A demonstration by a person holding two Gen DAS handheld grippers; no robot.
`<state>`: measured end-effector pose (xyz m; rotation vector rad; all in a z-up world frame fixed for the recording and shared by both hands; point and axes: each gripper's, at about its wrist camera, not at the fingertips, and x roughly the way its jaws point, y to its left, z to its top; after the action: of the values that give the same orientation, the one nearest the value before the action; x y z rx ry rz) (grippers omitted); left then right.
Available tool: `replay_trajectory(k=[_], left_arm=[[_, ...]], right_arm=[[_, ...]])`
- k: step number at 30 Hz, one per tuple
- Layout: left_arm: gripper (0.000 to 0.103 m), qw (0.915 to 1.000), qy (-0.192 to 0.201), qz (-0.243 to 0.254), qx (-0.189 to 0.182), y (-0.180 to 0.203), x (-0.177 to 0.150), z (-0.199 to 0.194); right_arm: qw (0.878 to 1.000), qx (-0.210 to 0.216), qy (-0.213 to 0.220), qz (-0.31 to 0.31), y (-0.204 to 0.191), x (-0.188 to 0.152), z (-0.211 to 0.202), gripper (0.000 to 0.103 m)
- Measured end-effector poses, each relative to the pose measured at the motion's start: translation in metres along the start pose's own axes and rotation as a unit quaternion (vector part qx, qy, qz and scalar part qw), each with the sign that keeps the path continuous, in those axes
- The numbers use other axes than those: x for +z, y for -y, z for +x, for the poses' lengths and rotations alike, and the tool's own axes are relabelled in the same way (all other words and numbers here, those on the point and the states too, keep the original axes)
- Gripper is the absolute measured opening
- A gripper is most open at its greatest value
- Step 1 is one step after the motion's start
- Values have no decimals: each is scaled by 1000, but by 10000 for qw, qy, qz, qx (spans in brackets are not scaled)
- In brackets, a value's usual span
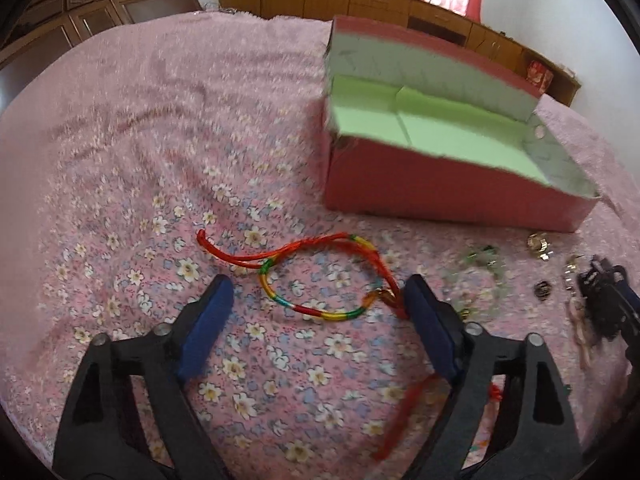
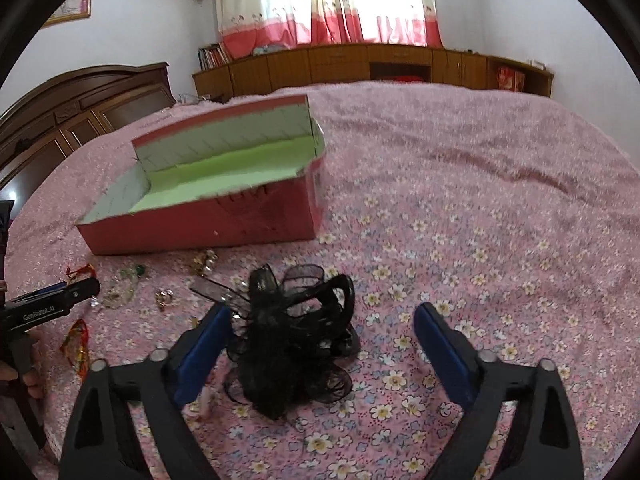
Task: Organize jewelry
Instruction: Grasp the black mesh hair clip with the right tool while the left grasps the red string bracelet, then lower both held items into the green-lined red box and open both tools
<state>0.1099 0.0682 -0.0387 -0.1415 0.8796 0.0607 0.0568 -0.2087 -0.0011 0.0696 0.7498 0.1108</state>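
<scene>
The left gripper (image 1: 316, 292) is released, jaws wide, with the multicoloured cord bracelet (image 1: 320, 280) lying flat on the floral bedspread (image 1: 140, 160) between them; its red cord ends just beside the right-hand pad. The right gripper (image 2: 320, 324) is also released, and the black lace hair ornament (image 2: 296, 340) sits between its pads, nearer the left one. The pink box (image 2: 208, 216) stands open beyond both, with small trinkets (image 2: 204, 262) along its near wall.

Floral pink bed cover (image 1: 168, 128) w/ red box (image 1: 448, 196), cord bracelet (image 1: 320, 280), black hairpiece (image 2: 296, 340).
</scene>
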Motion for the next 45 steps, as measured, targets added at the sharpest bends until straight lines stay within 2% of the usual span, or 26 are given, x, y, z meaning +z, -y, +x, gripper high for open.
replay_trajectory(k=[2,5,7,12,14,21,33,40,45], left_arm=[[76,10000,35,-15,-14,0,-2,2],[68,10000,70,3,12,1,-4,2],[56,9999,111,18,-10,1,-5,0],[11,9997,215,109,-95,4,-12,-12],[1,9996,229,142,-106,6,-12,-19],[0,9987,336,139,-369,15,-21,-50],[0,9935,821,340,-713,34,-23,-124],[0,9905,985,455,-842,42,-9,-134],[0,9876,1096,639,-927,42,25,-115]], right_arm=[[9999,62,-130,65,3,-2,6,84],[9995,105,-252,139,5,-5,14,81],[9995,117,-234,164,7,-6,15,78],[9996,202,-165,135,6,-6,12,58],[9996,218,-144,102,4,-6,10,55],[9995,296,33,63,0,-7,-3,54],[9989,327,337,-45,-5,0,-33,53],[9977,420,510,-177,-14,18,-46,53],[9963,536,592,-303,-21,41,-47,53]])
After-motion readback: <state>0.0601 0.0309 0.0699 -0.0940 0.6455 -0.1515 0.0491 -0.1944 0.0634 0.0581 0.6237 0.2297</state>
